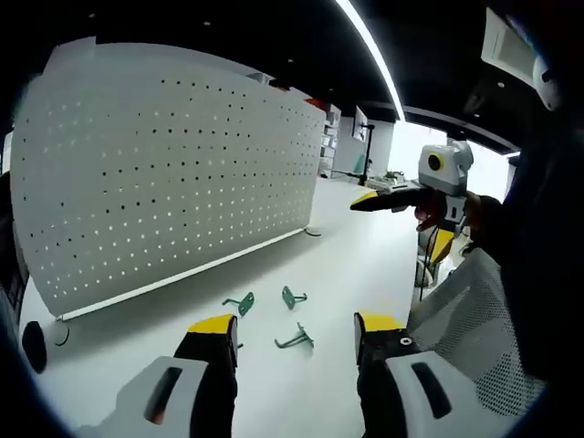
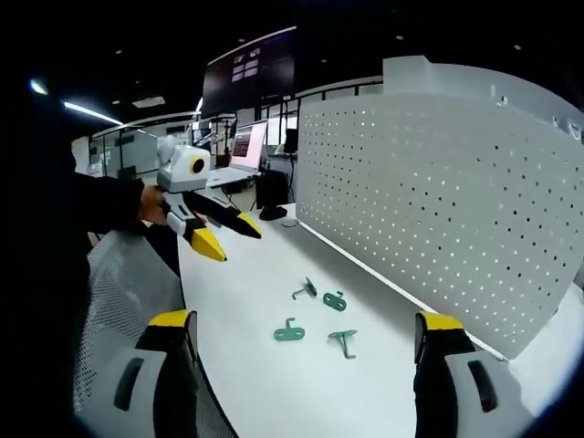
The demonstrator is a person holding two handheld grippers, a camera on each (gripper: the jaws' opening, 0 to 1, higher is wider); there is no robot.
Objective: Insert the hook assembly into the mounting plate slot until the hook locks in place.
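Yellow-tipped jaws of the left gripper point(image 1: 297, 336) stand apart and hold nothing, low over the white table point(image 1: 365, 265). Just beyond them, three green hooks point(image 1: 294, 339) lie loose on the table (four in the right gripper view), in front of the upright perforated mounting plate point(image 1: 164, 173), apart from it. Likewise released, the right gripper point(image 2: 306, 333) grasps nothing, with the green hooks point(image 2: 290, 332) ahead and the mounting plate point(image 2: 456, 210) beside them.
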